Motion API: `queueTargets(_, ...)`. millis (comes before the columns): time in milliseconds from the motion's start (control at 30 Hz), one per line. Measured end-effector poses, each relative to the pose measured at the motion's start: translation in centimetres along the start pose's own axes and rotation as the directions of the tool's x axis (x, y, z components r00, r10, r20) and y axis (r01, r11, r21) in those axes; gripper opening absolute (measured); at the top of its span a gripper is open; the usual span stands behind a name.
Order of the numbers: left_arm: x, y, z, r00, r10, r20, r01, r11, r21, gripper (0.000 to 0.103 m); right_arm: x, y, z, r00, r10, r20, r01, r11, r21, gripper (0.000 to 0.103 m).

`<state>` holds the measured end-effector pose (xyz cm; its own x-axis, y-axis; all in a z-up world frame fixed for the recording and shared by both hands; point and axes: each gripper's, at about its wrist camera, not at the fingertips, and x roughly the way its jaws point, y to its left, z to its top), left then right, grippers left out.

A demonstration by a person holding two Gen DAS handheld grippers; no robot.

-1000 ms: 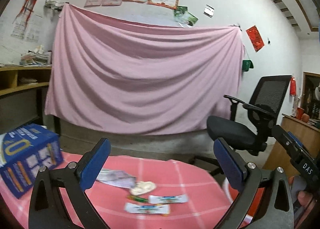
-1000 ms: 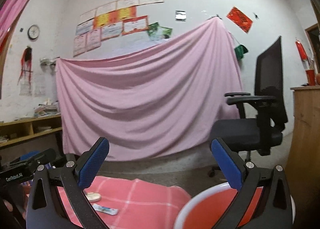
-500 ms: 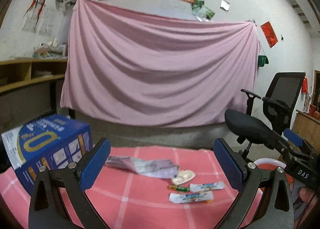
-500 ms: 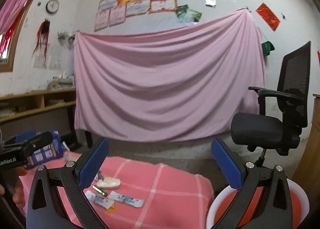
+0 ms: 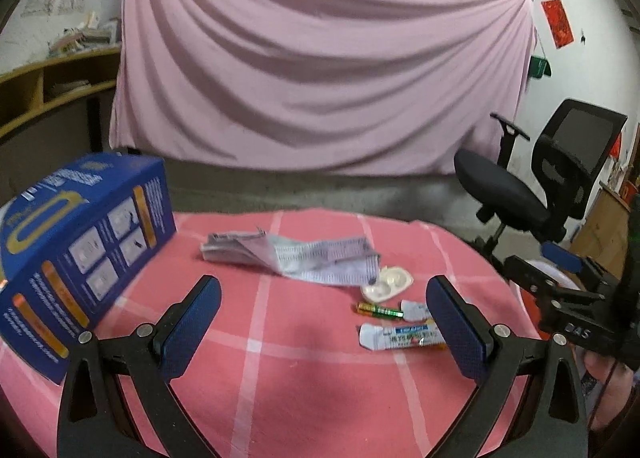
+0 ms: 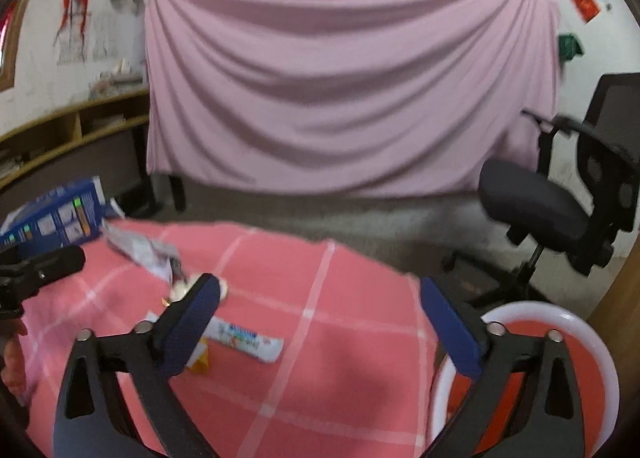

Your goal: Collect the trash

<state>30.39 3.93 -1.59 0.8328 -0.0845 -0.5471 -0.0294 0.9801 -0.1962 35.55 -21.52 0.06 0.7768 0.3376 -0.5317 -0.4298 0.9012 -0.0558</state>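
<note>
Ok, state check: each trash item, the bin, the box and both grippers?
crumpled paper: lying on the cloth, untouched
white blister shell: empty, on the cloth
battery: lying flat
white wrapper: torn open, flat
red bin: beside the table, looks empty
blue box: tilted, on the table
left gripper: open, holding nothing
right gripper: closing, nothing between its jaws

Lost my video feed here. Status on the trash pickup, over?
Left gripper open, empty. Right gripper closing, nothing between its pads. Wrappers, battery, crumpled paper lie untouched on the pink cloth. Red bin beside table. Nothing in the way.
</note>
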Motion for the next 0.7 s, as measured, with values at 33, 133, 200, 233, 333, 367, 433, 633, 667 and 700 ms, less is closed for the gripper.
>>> queueTargets(33, 0.3, 0.0, 0.0, 1.0, -0.008, -0.018, 0.008, 1.0, 0.0, 0.1, 0.7, -0.1, -0.1, 0.999, 0.025, -0.041, -0.025, 1.0, 0.005, 0.086)
queueTargets(133, 1.0, -0.2, 0.0, 0.998, -0.024, -0.063, 0.024, 1.0, -0.004, 0.095, 2.1, -0.3, -0.3, 0.99, 0.065, -0.125, -0.063, 0.998, 0.017, 0.08)
queueTargets(200, 1.7, -0.2, 0.2, 0.994, -0.044, -0.097, 0.044, 0.999, -0.005, 0.085, 2.9, -0.2, -0.3, 0.981, 0.091, -0.17, -0.087, 0.996, 0.027, 0.071)
queueTargets(233, 2.0, -0.3, 0.1, 0.992, -0.056, -0.117, 0.056, 0.998, -0.004, 0.078, 3.2, -0.1, -0.4, 0.978, 0.104, -0.179, -0.1, 0.995, 0.032, 0.069)
queueTargets(333, 2.8, -0.6, 0.4, 0.981, -0.106, -0.163, 0.106, 0.994, -0.009, 0.065, 4.4, 0.2, -0.3, 0.958, 0.177, -0.226, -0.169, 0.984, 0.052, 0.066)
queueTargets(367, 3.3, -0.7, 0.6, 0.975, -0.132, -0.181, 0.132, 0.991, -0.013, 0.06, 4.8, 0.3, -0.3, 0.95, 0.2, -0.24, -0.191, 0.98, 0.059, 0.063)
queueTargets(433, 4.2, -0.9, 0.7, 0.958, -0.185, -0.218, 0.185, 0.982, -0.019, 0.055, 5.5, 0.6, -0.3, 0.935, 0.23, -0.268, -0.22, 0.973, 0.067, 0.049)
queueTargets(633, 5.9, -1.5, 1.7, 0.903, -0.308, -0.3, 0.31, 0.95, -0.041, 0.049, 5.9, 1.1, -0.9, 0.899, 0.285, -0.333, -0.281, 0.958, 0.062, 0.032)
queueTargets(667, 6.1, -1.6, 1.8, 0.892, -0.326, -0.313, 0.329, 0.943, -0.044, 0.049, 6.0, 0.9, -1.0, 0.892, 0.293, -0.345, -0.288, 0.955, 0.068, 0.03)
queueTargets(700, 6.2, -1.7, 1.8, 0.885, -0.337, -0.321, 0.342, 0.939, -0.045, 0.049, 6.0, 0.6, -1.2, 0.886, 0.301, -0.352, -0.294, 0.953, 0.075, 0.029)
